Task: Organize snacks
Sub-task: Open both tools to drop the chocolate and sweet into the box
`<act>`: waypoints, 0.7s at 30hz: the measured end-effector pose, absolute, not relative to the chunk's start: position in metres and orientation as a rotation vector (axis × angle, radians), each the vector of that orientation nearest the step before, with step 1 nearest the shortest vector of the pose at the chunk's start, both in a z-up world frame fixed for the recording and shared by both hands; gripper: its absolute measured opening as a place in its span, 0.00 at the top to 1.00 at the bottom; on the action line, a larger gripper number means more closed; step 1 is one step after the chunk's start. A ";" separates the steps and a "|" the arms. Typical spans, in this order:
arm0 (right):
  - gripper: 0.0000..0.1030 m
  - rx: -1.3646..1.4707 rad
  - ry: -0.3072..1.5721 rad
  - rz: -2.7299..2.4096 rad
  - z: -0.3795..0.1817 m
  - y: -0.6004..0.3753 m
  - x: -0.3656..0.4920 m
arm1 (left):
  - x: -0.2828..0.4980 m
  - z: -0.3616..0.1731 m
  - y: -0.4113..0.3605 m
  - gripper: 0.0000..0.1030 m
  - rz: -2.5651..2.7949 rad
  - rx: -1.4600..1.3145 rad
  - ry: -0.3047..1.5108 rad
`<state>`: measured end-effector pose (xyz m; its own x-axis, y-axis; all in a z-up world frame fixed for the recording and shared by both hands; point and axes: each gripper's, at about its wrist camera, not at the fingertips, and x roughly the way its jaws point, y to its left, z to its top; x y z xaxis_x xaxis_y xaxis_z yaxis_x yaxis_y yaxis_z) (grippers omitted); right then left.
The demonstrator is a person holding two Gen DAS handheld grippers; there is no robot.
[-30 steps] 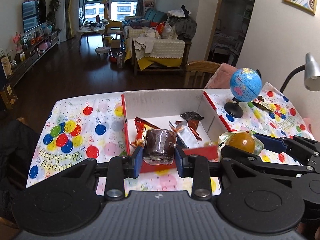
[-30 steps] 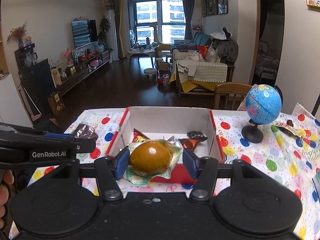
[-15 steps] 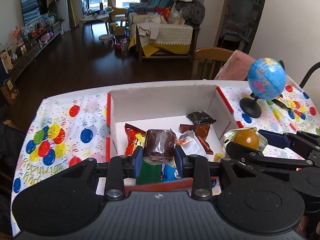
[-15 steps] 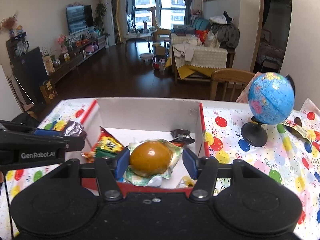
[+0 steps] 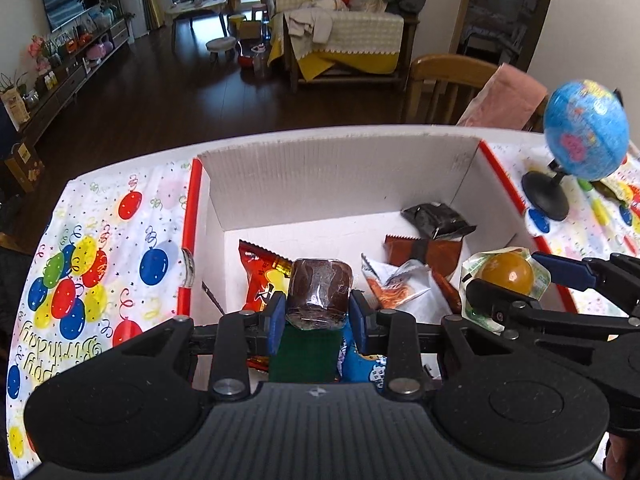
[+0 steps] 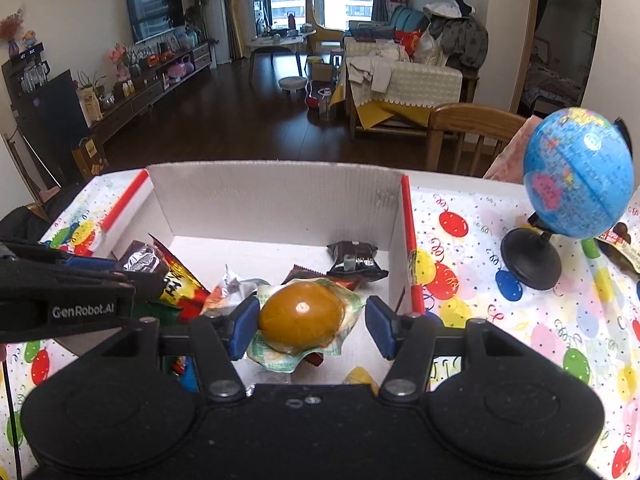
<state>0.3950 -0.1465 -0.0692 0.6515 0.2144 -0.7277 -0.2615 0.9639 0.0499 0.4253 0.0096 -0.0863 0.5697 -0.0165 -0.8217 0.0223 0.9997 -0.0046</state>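
Snacks already fill much of the white box point(image 5: 340, 168) standing on the balloon-print surface point(image 5: 100, 240), and both held items hang above its open top. Largest worry is the box itself: its red-edged right wall point(image 6: 406, 240) sits close beside the right tool point(image 6: 312, 326), so a careless drop could catch the rim. That tool's jaws stand apart, only one pad touching the yellow wrapped snack point(image 6: 302, 316), which may slide out early and land crooked. Left tool point(image 5: 318, 316) is clamped on the brown wrapped cake point(image 5: 320, 292); squeezing could crush it. Nearby, the globe point(image 6: 576, 176) could be knocked over.
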 end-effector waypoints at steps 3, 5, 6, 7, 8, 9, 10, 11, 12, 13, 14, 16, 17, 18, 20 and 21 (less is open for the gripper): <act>0.45 -0.065 0.832 0.273 -0.075 -0.145 0.398 | 0.430 -0.094 0.010 0.68 -0.015 0.016 0.979; 0.45 -0.061 0.841 0.277 -0.078 -0.144 0.400 | 0.433 -0.099 0.012 0.68 -0.012 0.014 0.990; 0.45 -0.063 0.844 0.277 -0.080 -0.143 0.400 | 0.433 -0.101 0.012 0.68 -0.012 0.014 0.993; 0.45 -0.065 0.845 0.278 -0.081 -0.143 0.400 | 0.433 -0.102 0.013 0.68 -0.012 0.015 0.994; 0.44 -0.068 0.847 0.279 -0.082 -0.143 0.400 | 0.434 -0.104 0.013 0.68 -0.010 0.017 0.993; 0.44 -0.068 0.850 0.279 -0.083 -0.143 0.400 | 0.434 -0.104 0.013 0.68 -0.008 0.020 0.992; 0.44 -0.065 0.854 0.278 -0.084 -0.143 0.400 | 0.435 -0.105 0.013 0.68 -0.011 0.019 0.994; 0.43 -0.061 0.856 0.276 -0.085 -0.143 0.400 | 0.435 -0.105 0.013 0.68 -0.012 0.021 0.996; 0.43 -0.057 0.858 0.275 -0.085 -0.144 0.400 | 0.436 -0.105 0.012 0.67 -0.011 0.024 0.999; 0.43 -0.056 0.861 0.274 -0.086 -0.143 0.401 | 0.436 -0.106 0.012 0.65 -0.012 0.026 1.001; 0.43 -0.055 0.862 0.272 -0.086 -0.143 0.400 | 0.436 -0.106 0.011 0.61 -0.014 0.026 1.003; 0.43 -0.054 0.865 0.274 -0.087 -0.144 0.399 | 0.435 -0.106 0.011 0.55 -0.016 0.025 1.002; 0.38 -0.051 0.859 0.276 -0.086 -0.144 0.397 | 0.435 -0.106 0.011 0.51 -0.016 0.024 1.002; 0.36 -0.048 0.848 0.277 -0.084 -0.144 0.396 | 0.434 -0.106 0.011 0.50 -0.021 0.022 1.001; 0.29 -0.045 0.831 0.274 -0.082 -0.145 0.395 | 0.433 -0.104 0.011 0.47 -0.026 0.024 0.999; 0.29 -0.043 0.828 0.271 -0.080 -0.145 0.394 | 0.432 -0.103 0.011 0.47 -0.025 0.026 0.996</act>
<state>0.3943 -0.1452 -0.0803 0.6441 0.2215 -0.7322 -0.2549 0.9646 0.0676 0.4315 0.0109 -0.1034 0.5432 -0.0096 -0.8396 0.0333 0.9994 0.0102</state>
